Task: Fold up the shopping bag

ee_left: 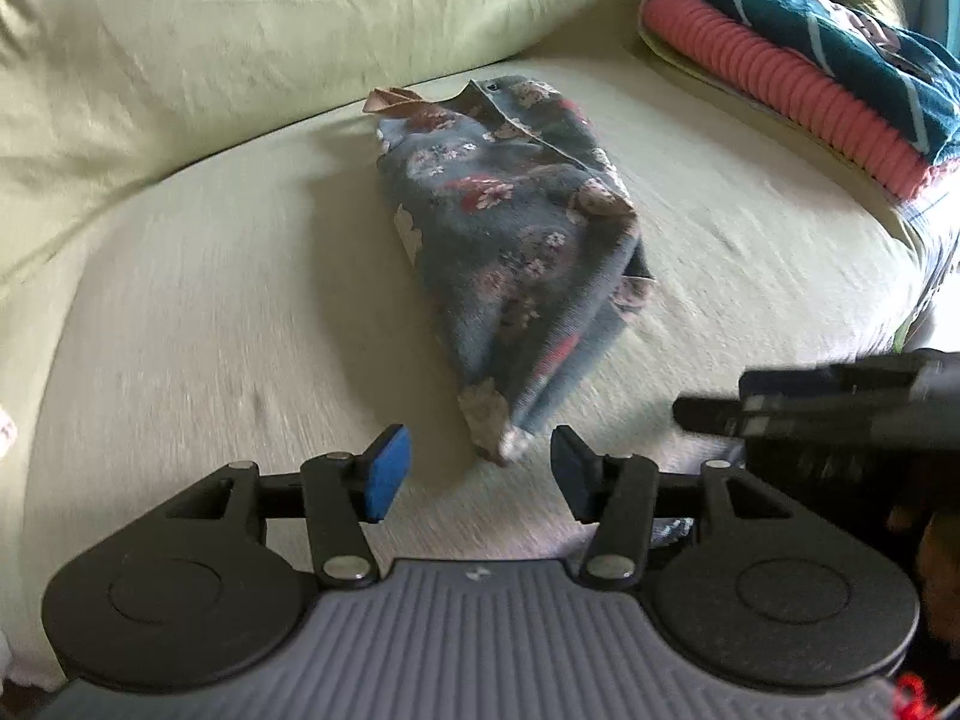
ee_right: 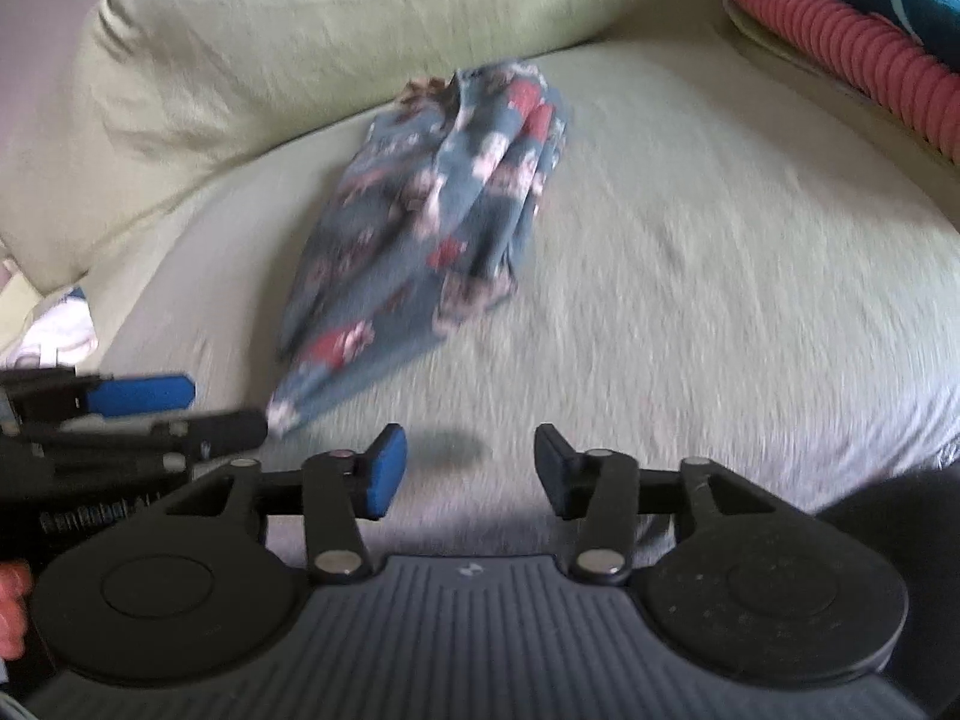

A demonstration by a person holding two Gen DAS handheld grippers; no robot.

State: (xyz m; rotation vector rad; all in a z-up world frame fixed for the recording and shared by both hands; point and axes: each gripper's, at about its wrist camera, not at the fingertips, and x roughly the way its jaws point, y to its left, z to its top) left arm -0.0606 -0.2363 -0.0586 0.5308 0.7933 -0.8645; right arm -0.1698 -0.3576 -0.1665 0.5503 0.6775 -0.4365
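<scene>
Bag [ee_left: 510, 252], floral and folded into a narrow bundle, lies mid-bed [ee_left: 180, 330], its far end near the pillow [ee_left: 240, 48]. Left gripper [ee_left: 480, 471] and right gripper [ee_right: 471, 468] hover at its near tip, fingers apart, empty. Folded towels [ee_left: 810, 78] sit at the bed's far right corner.

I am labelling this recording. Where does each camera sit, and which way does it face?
Left wrist: on the left gripper, fingers open, facing the floral bag on the green cushion; right gripper at right edge.
Right wrist: on the right gripper, fingers open, facing the same bag; left gripper at left edge.
Shared: bag, cushion, pink ribbed textile.
</scene>
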